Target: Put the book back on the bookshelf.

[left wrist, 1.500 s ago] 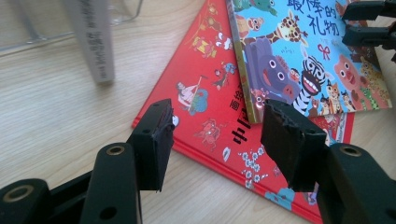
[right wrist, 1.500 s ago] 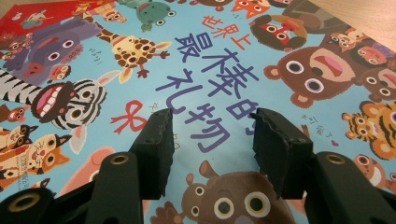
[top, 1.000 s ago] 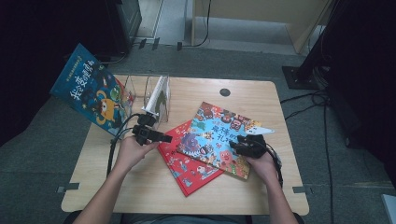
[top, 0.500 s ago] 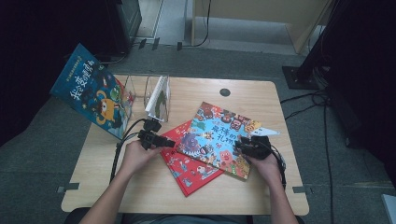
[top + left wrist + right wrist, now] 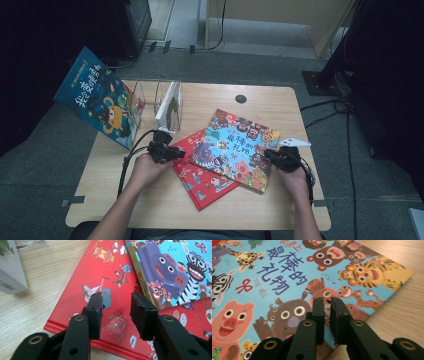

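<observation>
A blue picture book [image 5: 235, 147] with cartoon animals lies on top of a red picture book [image 5: 202, 177] in the middle of the wooden table [image 5: 150, 200]. My left gripper [image 5: 172, 152] hovers over the red book [image 5: 100, 285] near its spine, beside the blue book [image 5: 180, 267]. Its jaws have just been closing and stand open with nothing between them [image 5: 117, 296]. My right gripper [image 5: 270, 154] points across the right edge of the blue book [image 5: 274, 277]. Its jaws have just been closing and leave only a thin, empty gap [image 5: 327, 301].
A clear rack with a white book [image 5: 170, 102] standing in it sits at the back left; the book's corner [image 5: 10, 277] is close to my left gripper. A dark blue book [image 5: 97, 97] leans off the table's left side. A white object [image 5: 295, 142] lies by my right hand.
My right hand has slid a little to the right along the blue book's edge. The left hand has hardly shifted. The books lie as before.
</observation>
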Demonstrator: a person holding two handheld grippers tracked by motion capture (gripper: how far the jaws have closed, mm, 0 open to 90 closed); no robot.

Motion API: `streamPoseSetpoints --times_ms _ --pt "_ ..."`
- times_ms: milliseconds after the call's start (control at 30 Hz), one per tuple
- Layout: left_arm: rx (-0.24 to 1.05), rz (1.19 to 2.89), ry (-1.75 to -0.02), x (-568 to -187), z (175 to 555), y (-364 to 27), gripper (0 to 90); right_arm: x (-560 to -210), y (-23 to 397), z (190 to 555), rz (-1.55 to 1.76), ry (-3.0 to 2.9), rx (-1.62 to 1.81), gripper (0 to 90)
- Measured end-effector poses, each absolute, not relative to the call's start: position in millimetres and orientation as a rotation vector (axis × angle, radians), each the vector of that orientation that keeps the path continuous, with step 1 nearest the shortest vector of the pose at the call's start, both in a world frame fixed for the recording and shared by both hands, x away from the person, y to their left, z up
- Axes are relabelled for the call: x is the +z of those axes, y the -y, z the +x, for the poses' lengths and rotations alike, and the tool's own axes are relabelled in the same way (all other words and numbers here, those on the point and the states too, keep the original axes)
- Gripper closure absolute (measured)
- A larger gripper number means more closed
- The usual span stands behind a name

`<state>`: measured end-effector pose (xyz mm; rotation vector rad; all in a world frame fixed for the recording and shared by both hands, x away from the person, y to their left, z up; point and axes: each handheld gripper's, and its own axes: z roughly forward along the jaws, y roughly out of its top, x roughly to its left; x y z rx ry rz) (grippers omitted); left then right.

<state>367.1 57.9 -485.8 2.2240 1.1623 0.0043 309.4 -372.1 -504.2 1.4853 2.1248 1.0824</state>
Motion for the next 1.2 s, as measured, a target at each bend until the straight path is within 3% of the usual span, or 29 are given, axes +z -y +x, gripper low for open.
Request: streamPoseSetpoints --times_ms 200,400,700,1200 --pt "-0.038 2.238 -1.173 -485 369 -57 79.6 -505 383 304 1.522 -2.093 1.049 85.6" --pt "-0.049 2.217 -1.136 -483 367 -50 85.8 -506 392 298 1.558 -2.062 1.032 85.7" --pt "-0.077 2.249 -1.098 -489 363 -32 86.5 -511 394 297 1.582 -2.070 1.018 86.5" --pt "-0.126 2.254 -1.103 -488 348 -37 90.0 -514 393 309 1.645 -2.057 1.087 90.0"
